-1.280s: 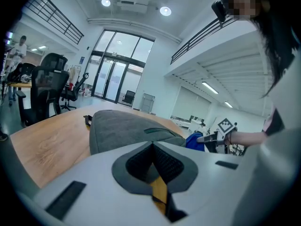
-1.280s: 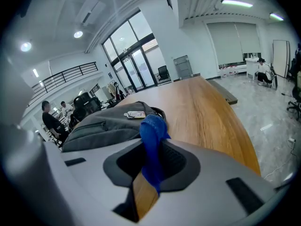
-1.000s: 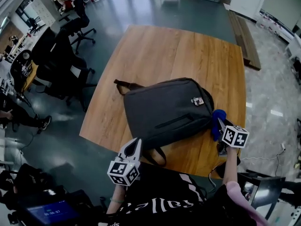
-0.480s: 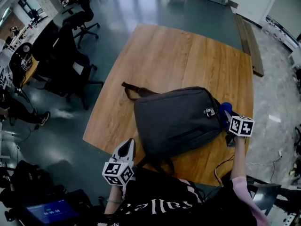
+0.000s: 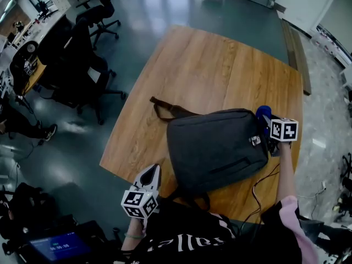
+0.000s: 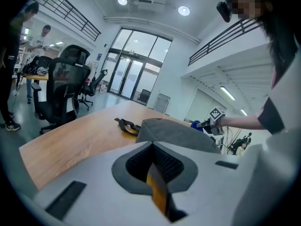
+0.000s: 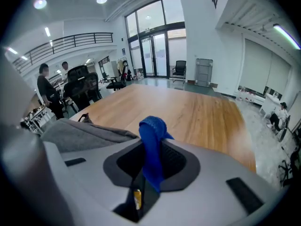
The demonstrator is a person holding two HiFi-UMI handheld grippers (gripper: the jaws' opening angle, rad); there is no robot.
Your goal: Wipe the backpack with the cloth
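Note:
A dark grey backpack (image 5: 217,150) lies flat on the wooden table (image 5: 203,65), its strap (image 5: 165,109) trailing to the far left. My right gripper (image 5: 265,119) is at the backpack's far right corner, shut on a blue cloth (image 5: 262,113) that sticks out past its tips. In the right gripper view the cloth (image 7: 153,142) hangs between the jaws, with the backpack (image 7: 80,133) just to the left. My left gripper (image 5: 150,175) hovers shut and empty at the table's near edge, short of the backpack (image 6: 174,131). Its closed jaws hold nothing in the left gripper (image 6: 153,171) view.
A thin cable (image 5: 263,183) runs over the table's near right part. Black office chairs (image 5: 82,65) stand on the floor to the left. People stand by desks (image 7: 51,95) far off. A glass-fronted entrance (image 7: 160,46) lies beyond the table.
My right gripper has carried the cloth along the backpack's right side, from its near corner to its far corner. The left gripper has barely moved.

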